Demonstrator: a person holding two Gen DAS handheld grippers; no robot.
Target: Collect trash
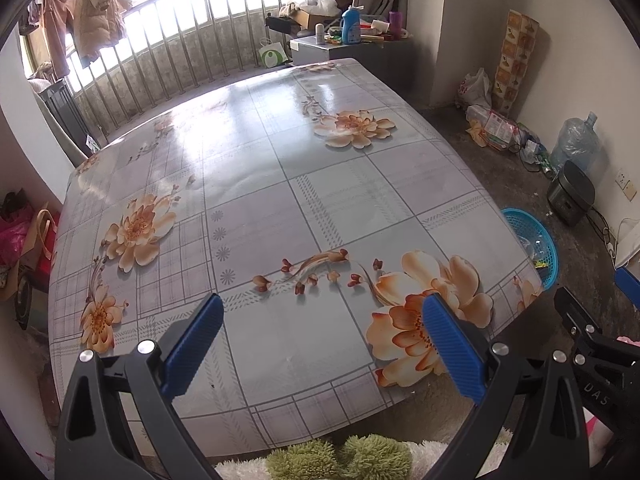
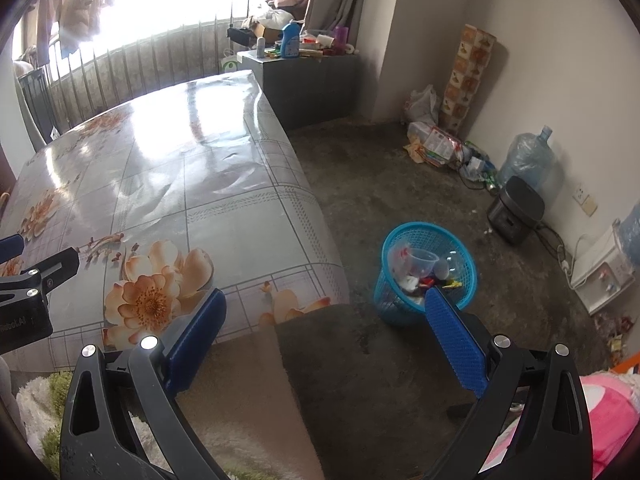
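At the far left of the left wrist view, coats (image 1: 96, 12) hang against a bright window with a metal railing (image 1: 188, 56). Below them spreads the tabletop (image 1: 256, 184), covered in a glossy grey checked cloth printed with large orange flowers. The left claw (image 1: 320, 344) hovers over the near edge of the tabletop with its two blue padded fingers (image 1: 192, 344) spread wide and nothing between them. To its right, the black frame of the other tool juts in from the edge of the view.

Past the right-hand corner of the tabletop, on the floor, stands a blue mesh basket (image 1: 548, 256), partly hidden by the tabletop's edge.

In the right wrist view, the right claw (image 2: 324, 340) is also spread wide and holds nothing. Its left finger lies over the tabletop's corner and its right finger overlaps the near rim of the blue mesh basket (image 2: 384, 292). The basket sits upright on the dark concrete floor (image 2: 384, 184), just beside the tabletop's right edge. Inside it lies the trash: a clear plastic cup (image 2: 422, 261) and a mix of small wrappers and scraps.

Further right, against the wall, are a small black appliance (image 2: 516, 208), a large water jug (image 2: 528, 160) and a loose pile of bags and packaging (image 2: 436, 140).
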